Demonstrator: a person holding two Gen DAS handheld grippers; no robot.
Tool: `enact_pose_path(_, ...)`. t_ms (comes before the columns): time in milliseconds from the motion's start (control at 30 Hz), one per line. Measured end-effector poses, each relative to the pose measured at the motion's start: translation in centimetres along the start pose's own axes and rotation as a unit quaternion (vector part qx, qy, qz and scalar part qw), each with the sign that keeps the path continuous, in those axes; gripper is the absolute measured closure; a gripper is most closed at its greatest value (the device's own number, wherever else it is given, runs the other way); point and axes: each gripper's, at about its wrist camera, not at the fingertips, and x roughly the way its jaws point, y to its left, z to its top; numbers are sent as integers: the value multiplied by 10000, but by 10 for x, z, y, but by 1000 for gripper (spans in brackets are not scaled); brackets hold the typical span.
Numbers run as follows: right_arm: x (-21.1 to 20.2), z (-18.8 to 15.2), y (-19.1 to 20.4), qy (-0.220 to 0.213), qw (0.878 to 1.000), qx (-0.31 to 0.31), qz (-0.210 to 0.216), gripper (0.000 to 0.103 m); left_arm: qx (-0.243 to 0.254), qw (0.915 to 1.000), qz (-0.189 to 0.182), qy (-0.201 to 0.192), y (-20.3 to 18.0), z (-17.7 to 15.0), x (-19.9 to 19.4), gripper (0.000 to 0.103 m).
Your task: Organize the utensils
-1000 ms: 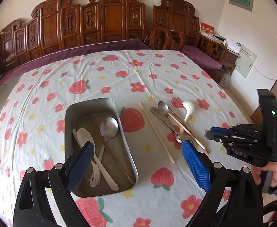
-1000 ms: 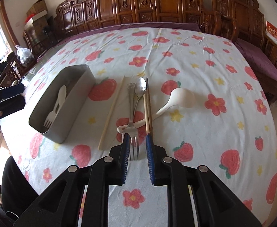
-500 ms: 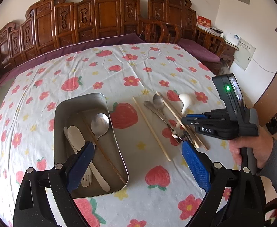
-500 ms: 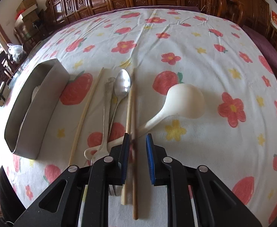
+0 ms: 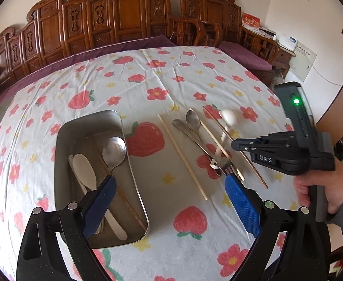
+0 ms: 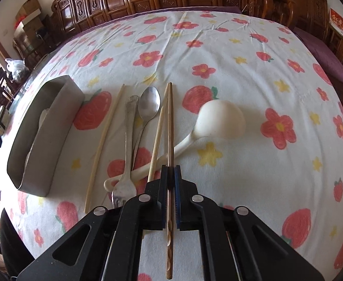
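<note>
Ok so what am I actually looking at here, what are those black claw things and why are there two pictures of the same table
The claws are two hand-held grippers, each carrying its own fisheye camera, so you get one view from each. A person holds them; no robot arm is involved.

The left view looks past the open left gripper at a metal tray that holds a metal spoon and other utensils. In that view the right gripper appears from the side, in the person's hand.

The right view looks along the right gripper, which is shut on a dark wooden chopstick. On the flowered tablecloth lie pale chopsticks, a fork, another spoon and a white ladle.
</note>
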Motion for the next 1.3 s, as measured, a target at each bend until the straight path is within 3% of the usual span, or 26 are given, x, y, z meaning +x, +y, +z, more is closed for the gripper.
enact_pose_path(167, -20, -20, 3, -103, 9999, -91, -44, 97, 26, 10000, -20, 74, -10, 7, 14, 13)
enact_pose_path(267, -32, -30, 6, -180, 9996, -212, -72, 97, 48, 9999, -56, 137, -17, 13, 24, 18)
enact_pose_path(500, -52, -46, 2, -316, 9994, -59, 114, 97, 11, 9986, -110, 514, -25, 25, 59, 46)
enact_pose_path(667, -58, -52, 3, -368, 9992, -112, 141, 97, -226, 9961, -6, 858, -17, 30, 89, 57)
enact_pose_path(1000, -64, -60, 0, -373, 9992, -20, 161, 97, -233, 9911, 276, 1279, -16, 38, 122, 77)
enact_pose_path(1300, -66, -61, 2, -373, 9991, -14, 179, 97, -156, 9876, 417, 1507, -21, 41, 134, 82)
